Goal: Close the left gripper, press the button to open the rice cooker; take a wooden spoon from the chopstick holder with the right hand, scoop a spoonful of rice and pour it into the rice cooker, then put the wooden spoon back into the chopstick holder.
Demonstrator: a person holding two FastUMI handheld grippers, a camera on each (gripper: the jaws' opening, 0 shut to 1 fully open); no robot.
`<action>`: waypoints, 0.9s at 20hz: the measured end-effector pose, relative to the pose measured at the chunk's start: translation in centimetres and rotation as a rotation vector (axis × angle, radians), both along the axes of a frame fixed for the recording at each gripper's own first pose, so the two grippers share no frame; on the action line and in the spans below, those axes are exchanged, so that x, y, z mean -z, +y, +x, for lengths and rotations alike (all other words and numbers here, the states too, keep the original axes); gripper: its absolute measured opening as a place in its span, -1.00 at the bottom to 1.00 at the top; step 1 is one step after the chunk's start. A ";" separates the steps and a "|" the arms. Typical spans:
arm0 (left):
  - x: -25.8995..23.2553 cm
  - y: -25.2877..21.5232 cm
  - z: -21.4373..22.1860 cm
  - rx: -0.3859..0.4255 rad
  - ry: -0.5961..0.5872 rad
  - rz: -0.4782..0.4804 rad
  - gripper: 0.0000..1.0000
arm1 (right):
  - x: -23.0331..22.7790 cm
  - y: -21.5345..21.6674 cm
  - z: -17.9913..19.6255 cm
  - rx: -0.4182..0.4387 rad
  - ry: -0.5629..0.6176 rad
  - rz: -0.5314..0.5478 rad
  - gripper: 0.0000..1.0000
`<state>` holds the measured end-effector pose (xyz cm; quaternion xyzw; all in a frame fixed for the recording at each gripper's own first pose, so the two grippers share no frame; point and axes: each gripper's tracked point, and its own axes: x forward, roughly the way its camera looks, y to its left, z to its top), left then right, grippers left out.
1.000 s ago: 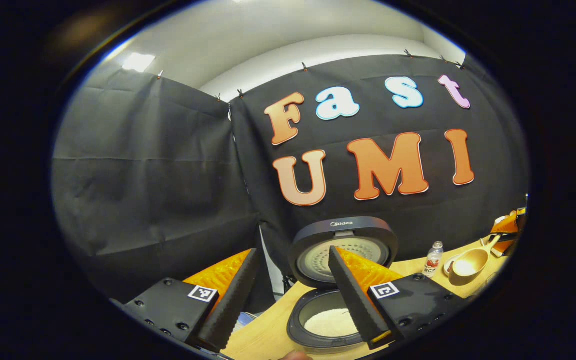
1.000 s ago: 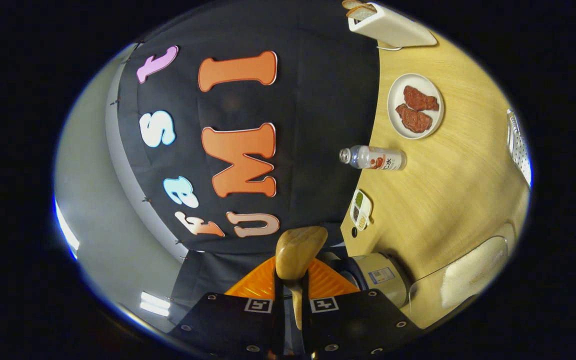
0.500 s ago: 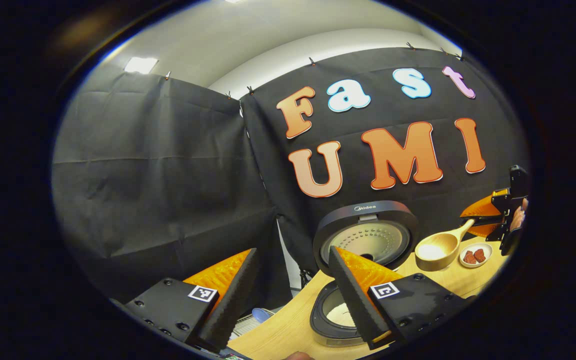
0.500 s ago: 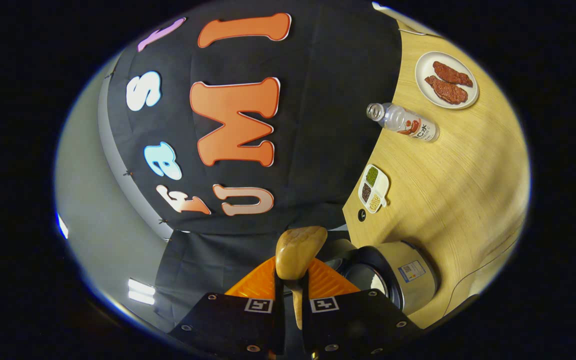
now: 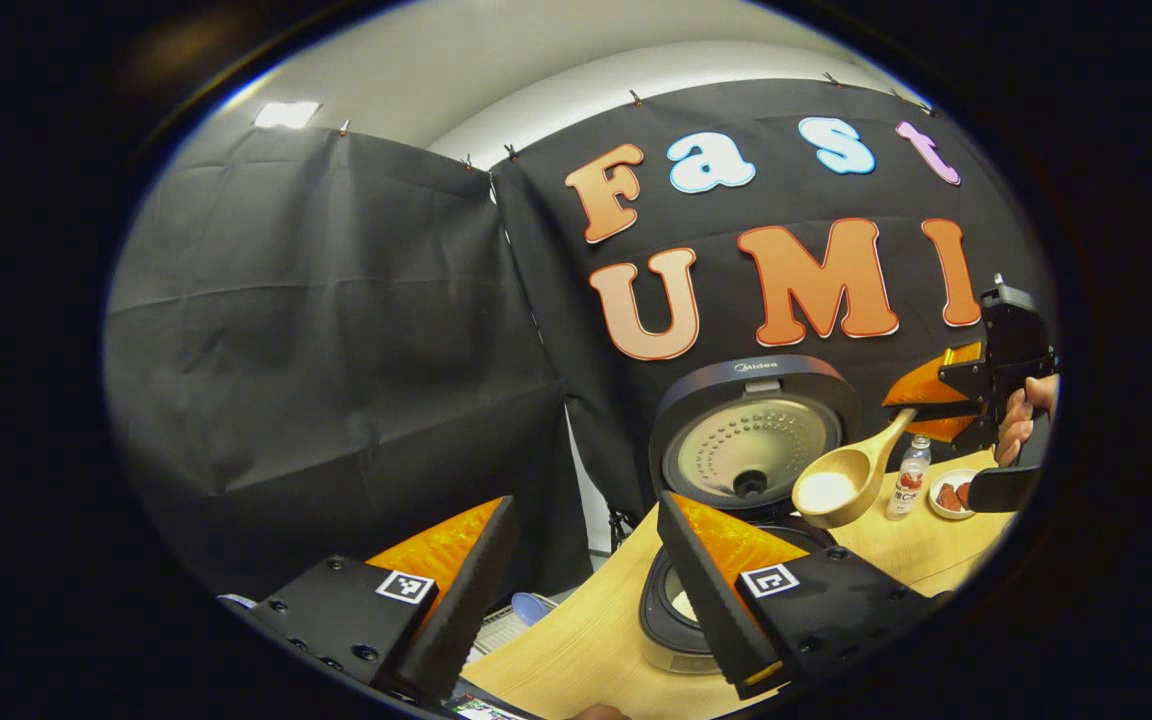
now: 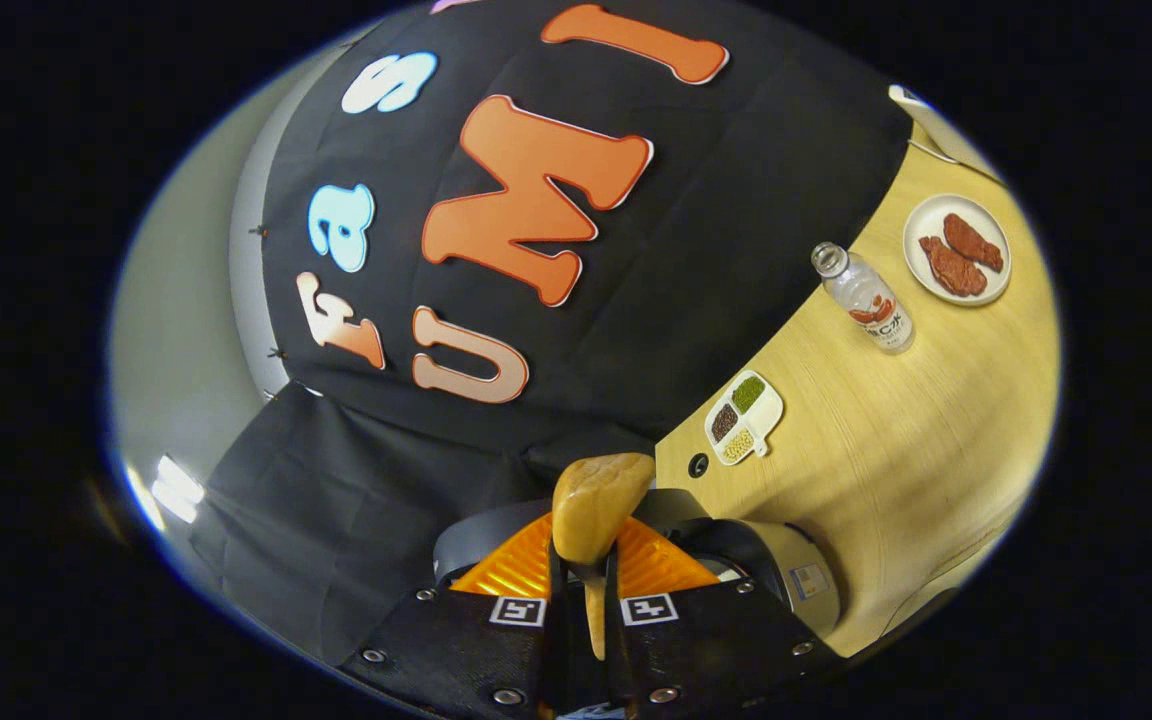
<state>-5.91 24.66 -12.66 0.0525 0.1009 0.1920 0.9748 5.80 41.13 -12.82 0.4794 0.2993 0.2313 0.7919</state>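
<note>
On the counter (image 5: 576,650), left gripper view: the rice cooker (image 5: 736,470) stands with its lid raised upright and the inner pot showing below.
Writing: a brand mark sits on the lid's upper rim, too small to read surely; square coded markers sit on the tool housings.
Left tool (image 5: 586,590): fingers spread wide apart, gripping nothing, low before the cooker.
Wooden spoon (image 5: 841,480): bowl holds white rice and hangs just in front of the raised lid, above the pot; the long axis runs from the bowl at lower left up to the handle at upper right.
Right tool (image 5: 936,400): seen farther off, closed on the spoon handle, with a hand (image 5: 1021,420) on its grip.
Background: a small bottle (image 5: 908,478) and a plate (image 5: 951,495) with reddish pieces lie beyond the spoon.

Between the fingers, right gripper view: the right tool (image 6: 583,600) is clamped on the wooden spoon (image 6: 596,510); the handle runs forward along the fingers, bowl farthest from the camera, its underside showing.
Rice cooker (image 6: 766,570): directly beneath and beyond the spoon bowl.
Counter items: a divided dish (image 6: 744,418) of grains, a labelled bottle (image 6: 864,300) whose print is unreadable, and a plate (image 6: 956,250) with reddish pieces.
</note>
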 end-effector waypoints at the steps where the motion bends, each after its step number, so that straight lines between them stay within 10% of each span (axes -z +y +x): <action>1: 0.3 0.0 -0.1 0.001 0.006 0.000 0.91 | -0.1 0.4 -0.1 -0.004 -0.026 -0.033 -0.75; 18: 3.3 1.7 -1.7 -0.012 0.068 -0.048 0.91 | -3.2 5.7 -3.0 -0.084 -0.548 -0.460 -0.74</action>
